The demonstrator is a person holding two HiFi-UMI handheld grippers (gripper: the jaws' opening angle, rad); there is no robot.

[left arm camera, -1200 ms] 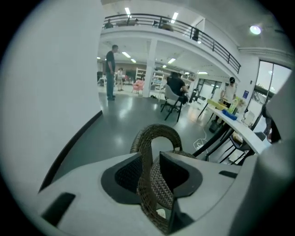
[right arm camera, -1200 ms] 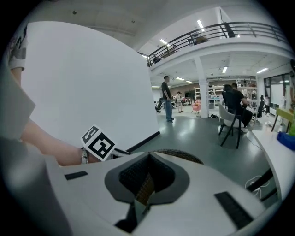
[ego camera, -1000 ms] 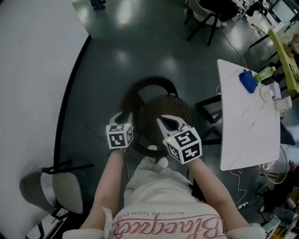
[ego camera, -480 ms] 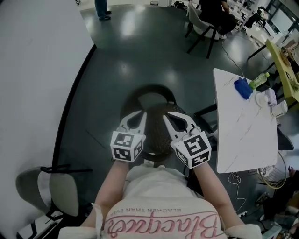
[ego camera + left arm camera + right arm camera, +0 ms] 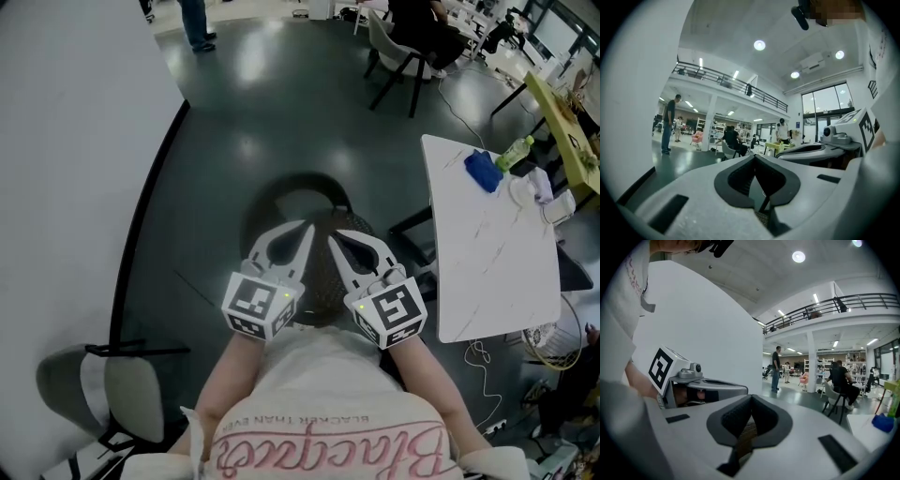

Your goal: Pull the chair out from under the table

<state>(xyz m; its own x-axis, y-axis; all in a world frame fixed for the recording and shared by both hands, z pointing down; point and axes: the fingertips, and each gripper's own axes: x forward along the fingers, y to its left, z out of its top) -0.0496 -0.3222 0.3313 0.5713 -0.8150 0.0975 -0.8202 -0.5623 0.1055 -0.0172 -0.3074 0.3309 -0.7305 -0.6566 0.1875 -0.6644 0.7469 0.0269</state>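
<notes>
Chair clear of table; both tools closed, empty.

The dark round chair with woven seat stands on the floor at 12 o'clock from the person, with the white marble-look rectangular table apart at its 3 o'clock. The left gripper and right gripper hover over the seat, jaws together on nothing. Judgement: the pull looks done. If more clearance is wanted, open both tools, clamp the back rim evenly at 10 and 2 o'clock, and draw straight toward 6 so the chair doesn't swing into the table.
</notes>
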